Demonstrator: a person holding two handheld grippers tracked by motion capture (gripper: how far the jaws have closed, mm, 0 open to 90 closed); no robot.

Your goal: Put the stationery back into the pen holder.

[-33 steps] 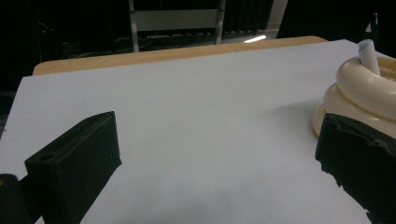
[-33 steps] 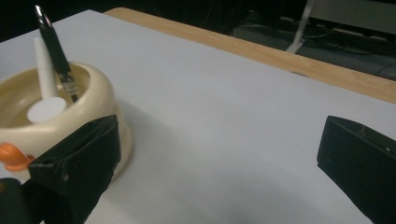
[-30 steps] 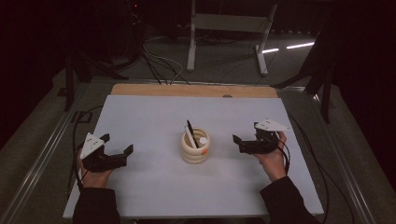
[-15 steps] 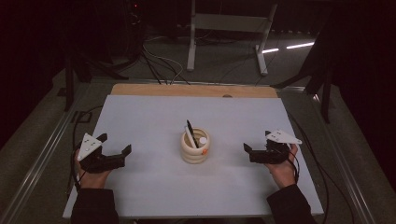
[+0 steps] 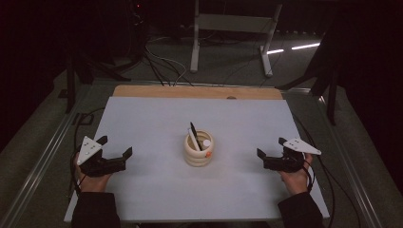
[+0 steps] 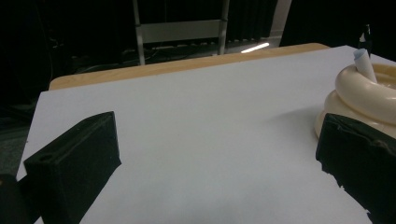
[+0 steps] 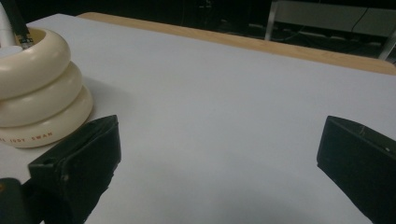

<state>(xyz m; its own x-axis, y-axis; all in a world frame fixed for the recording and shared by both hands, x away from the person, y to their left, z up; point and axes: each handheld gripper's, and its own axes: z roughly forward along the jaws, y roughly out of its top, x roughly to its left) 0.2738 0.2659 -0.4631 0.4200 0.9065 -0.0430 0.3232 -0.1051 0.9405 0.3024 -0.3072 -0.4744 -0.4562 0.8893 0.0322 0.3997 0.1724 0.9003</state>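
A cream pen holder (image 5: 198, 151) made of stacked rings stands at the middle of the white table top (image 5: 157, 118). A black pen (image 5: 194, 130) and white items stick out of it. My left gripper (image 5: 115, 147) rests low at the near left, open, with nothing between its jaws. My right gripper (image 5: 271, 148) sits at the near right, open and empty too. In the left gripper view the holder (image 6: 364, 100) stands just behind the right jaw of the left gripper (image 6: 218, 135). In the right gripper view the holder (image 7: 37, 93) lies behind the left jaw of the right gripper (image 7: 219, 140).
A wooden strip (image 5: 199, 91) runs along the table's far edge. Beyond it stands a metal stand (image 5: 233, 33) with cables on the dark floor. Metal rails (image 5: 43, 161) flank the table on both sides.
My right gripper has drawn back toward the near edge and a little to the right, away from the holder. The left gripper has shifted only slightly toward the near edge.
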